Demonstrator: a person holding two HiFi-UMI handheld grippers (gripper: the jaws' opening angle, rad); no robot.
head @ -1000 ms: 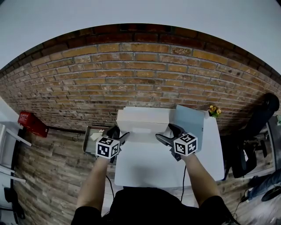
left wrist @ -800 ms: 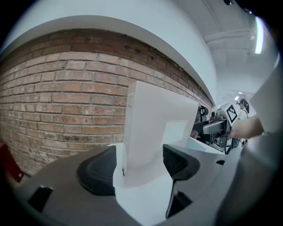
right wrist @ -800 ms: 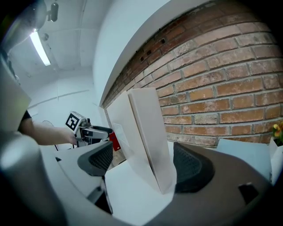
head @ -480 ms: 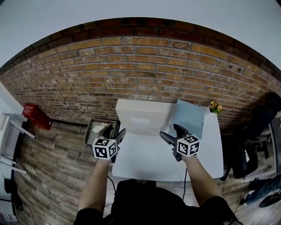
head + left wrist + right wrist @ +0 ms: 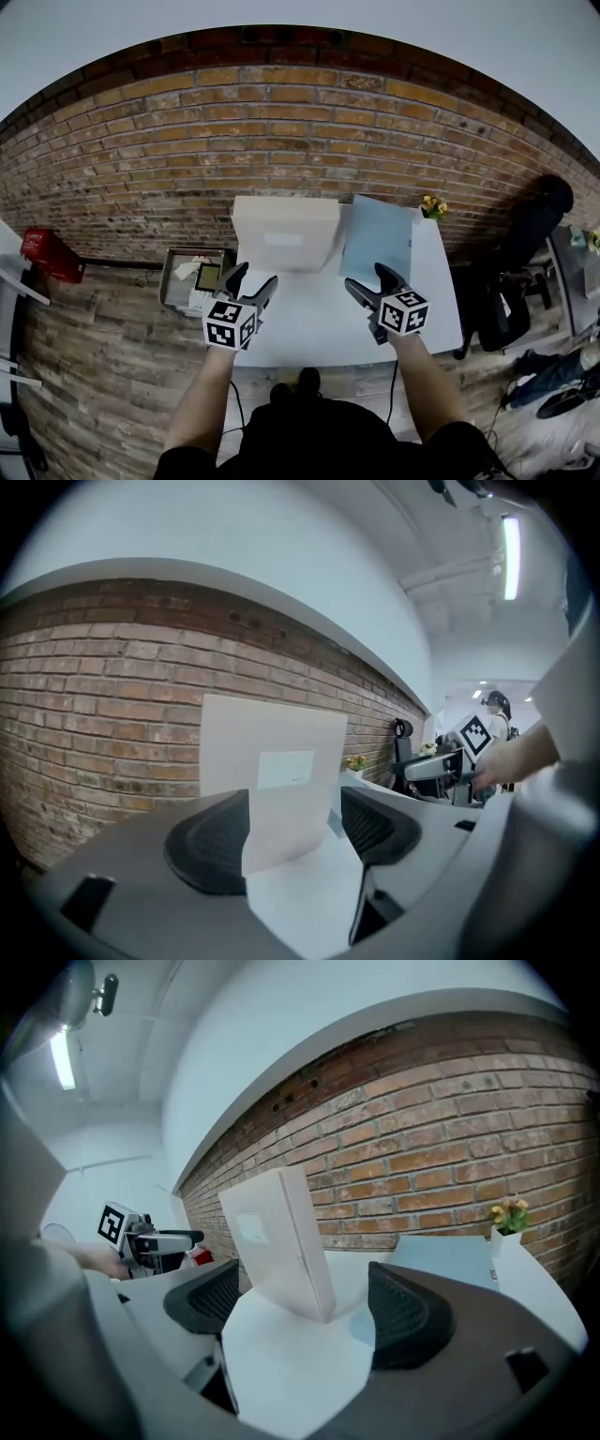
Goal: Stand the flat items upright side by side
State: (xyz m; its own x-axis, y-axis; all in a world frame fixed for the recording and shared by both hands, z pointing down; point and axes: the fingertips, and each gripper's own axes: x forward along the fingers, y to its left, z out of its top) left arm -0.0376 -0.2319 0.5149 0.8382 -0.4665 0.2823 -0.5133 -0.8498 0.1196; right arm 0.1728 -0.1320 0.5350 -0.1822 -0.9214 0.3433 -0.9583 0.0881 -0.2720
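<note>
A flat white box [image 5: 285, 232] stands upright at the back left of the white table [image 5: 319, 328], close to the brick wall. It also shows in the left gripper view [image 5: 272, 771] and the right gripper view [image 5: 281, 1237]. A light blue flat item [image 5: 378, 239] lies on the table to its right [image 5: 450, 1258]. My left gripper [image 5: 253, 279] [image 5: 291, 841] hangs over the table's front left, open and short of the box; its jaws have just been closing with nothing between them. My right gripper [image 5: 367, 279] [image 5: 300, 1312] is open and empty at the front right.
A small vase of flowers [image 5: 431, 206] stands at the table's back right corner. On the floor left of the table sits an open tray of odds and ends [image 5: 192, 278], further left a red case [image 5: 47, 253]. A dark office chair [image 5: 516, 253] stands on the right.
Both grippers have drawn back from the sides of the white box toward the table's near edge. The box stays upright on its own.
</note>
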